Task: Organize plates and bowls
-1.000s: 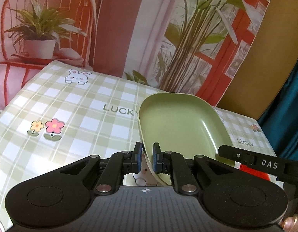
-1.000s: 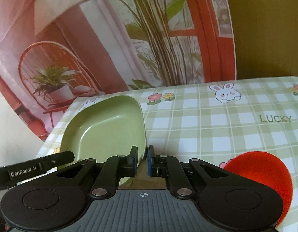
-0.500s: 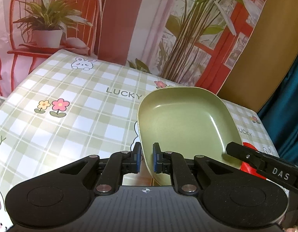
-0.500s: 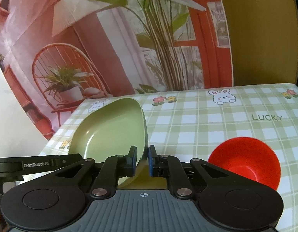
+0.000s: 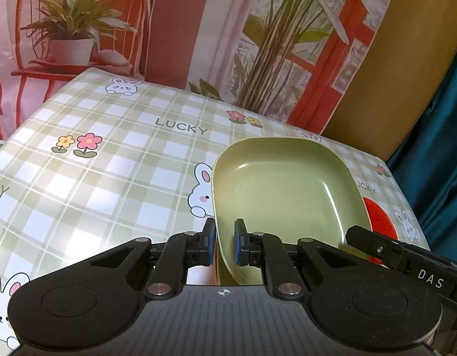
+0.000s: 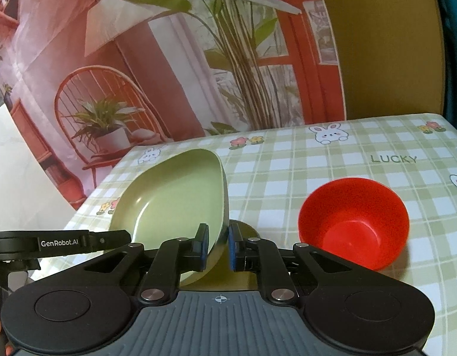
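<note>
Wide bare stretch of green-checked tabletop (image 5: 110,178) on the left. Left tool (image 5: 223,244) clamped on near rim of shallow rounded-square green plastic plate (image 5: 284,192), raised and tilted. Right tool (image 6: 217,247) gripping same plate's opposite rim. Round red plastic bowl (image 6: 353,222) upright, just right.

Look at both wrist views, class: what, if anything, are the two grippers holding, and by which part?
Both hold the green plate: the left gripper and the right gripper each have their jaws clamped on its rim, on opposite edges. The red bowl is not held.
</note>
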